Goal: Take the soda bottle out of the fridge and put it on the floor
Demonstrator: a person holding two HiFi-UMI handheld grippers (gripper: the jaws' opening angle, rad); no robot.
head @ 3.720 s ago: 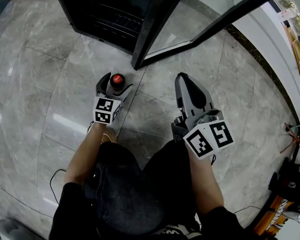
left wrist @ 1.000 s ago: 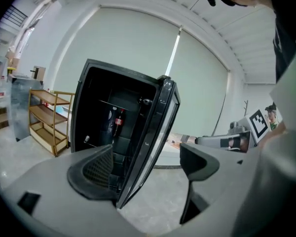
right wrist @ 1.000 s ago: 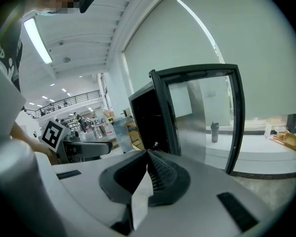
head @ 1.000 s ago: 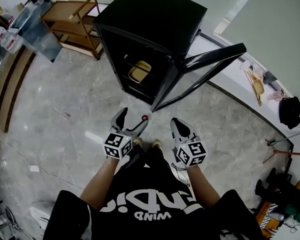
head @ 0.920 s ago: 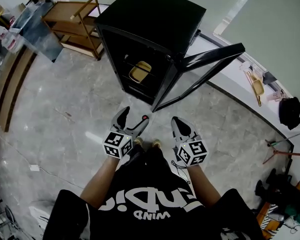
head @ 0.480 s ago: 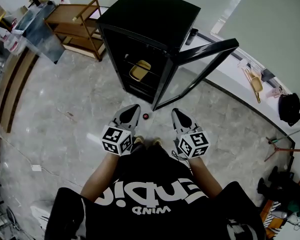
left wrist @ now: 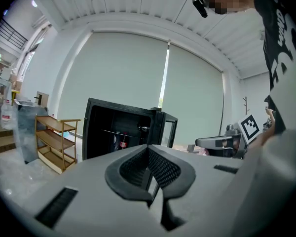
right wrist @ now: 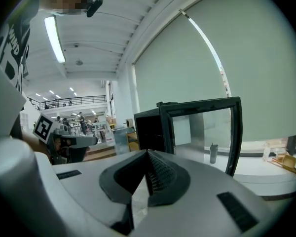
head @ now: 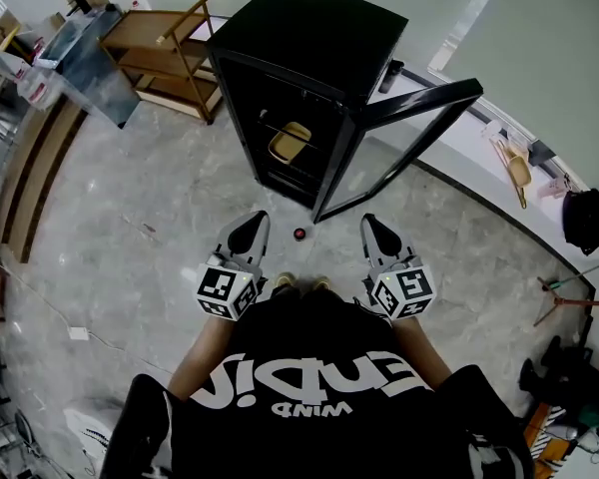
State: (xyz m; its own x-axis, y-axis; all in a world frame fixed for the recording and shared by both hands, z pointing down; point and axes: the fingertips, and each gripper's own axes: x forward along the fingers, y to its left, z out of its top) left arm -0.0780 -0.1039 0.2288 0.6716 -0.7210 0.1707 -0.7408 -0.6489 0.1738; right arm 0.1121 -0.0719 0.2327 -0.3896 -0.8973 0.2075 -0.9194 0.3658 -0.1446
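So the soda bottle [head: 299, 234] is already parked on the floor [head: 130, 218], at 12 o'clock from the shoes [head: 283, 282] and roughly between the two tool tips in the head view. It looks to be standing upright, though only its top is seen from above. The job is judged to be pretty much done. The left tool [head: 250, 230] is pinched fully shut with nothing in it, and the right tool [head: 375, 228] is shut and empty as well. Both are held up well clear of the bottle.

What could go wrong from here, imo:

- The bottle is left very near the shoes, so it could easily be kicked over if a step is taken toward 12 o'clock without looking down.
- It is also stood near the lower front corner of the fridge [head: 309, 38], whose door [head: 424, 100] is swung wide open toward 2 o'clock. If that door is shoved shut carelessly, the bottle might get clipped, though how tight that gap really is can't be judged from up here.
- The floor looks smooth and glossy, so a tipped bottle would probably be sent rolling.
- With the door left open, the yellowish container [head: 296, 140] inside gets warmed for no reason
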